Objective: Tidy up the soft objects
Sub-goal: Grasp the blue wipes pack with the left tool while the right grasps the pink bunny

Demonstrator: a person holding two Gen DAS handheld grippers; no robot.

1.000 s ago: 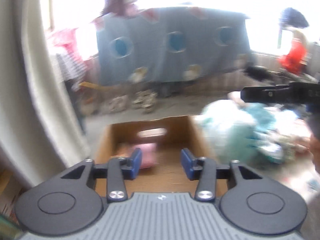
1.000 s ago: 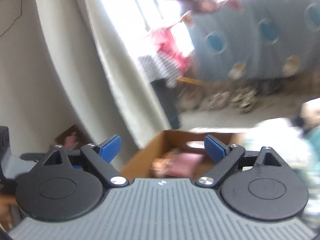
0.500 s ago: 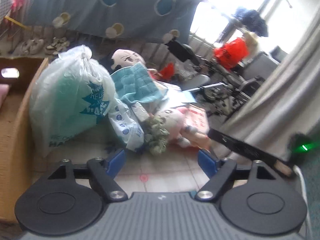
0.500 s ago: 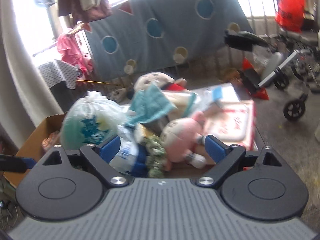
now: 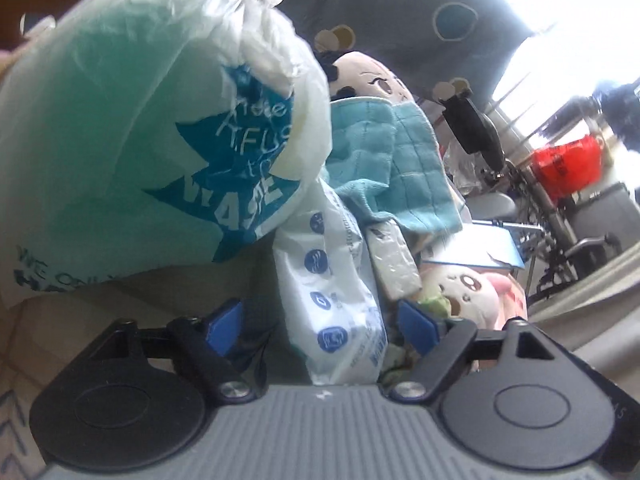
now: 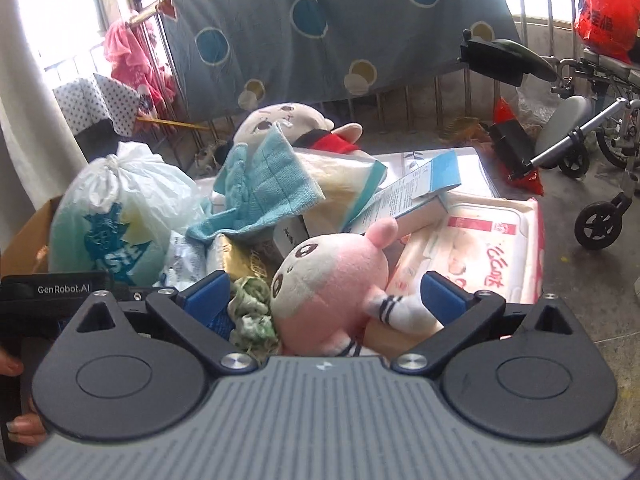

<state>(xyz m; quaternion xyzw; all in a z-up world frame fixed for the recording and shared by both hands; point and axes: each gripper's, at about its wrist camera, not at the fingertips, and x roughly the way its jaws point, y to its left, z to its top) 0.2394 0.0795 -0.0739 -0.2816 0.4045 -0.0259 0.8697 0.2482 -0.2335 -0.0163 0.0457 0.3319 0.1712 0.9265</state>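
Reaching step: right gripper point(image 6: 323, 295) straddles the pink plush point(image 6: 328, 280), fingers wide, just widened; left gripper point(image 5: 320, 322), half-open, narrowing, brackets the white packet point(image 5: 336, 300). Next: close.

A lived-in home, seemingly a balcony or sunroom used for laundry and storage. The landmark is a blue bedsheet with circles point(image 6: 320, 28) hung over a metal railing before bright windows. Left of it hang pink clothes point(image 6: 136, 60) and a dotted cloth point(image 6: 96, 104). Right of it stand a folded wheelchair point(image 6: 592, 132) and a red plastic bag point(image 6: 608, 8). In front of it lie plush toys point(image 6: 332, 276), a tied white plastic bag point(image 5: 152, 120) and a cardboard box point(image 6: 28, 240)
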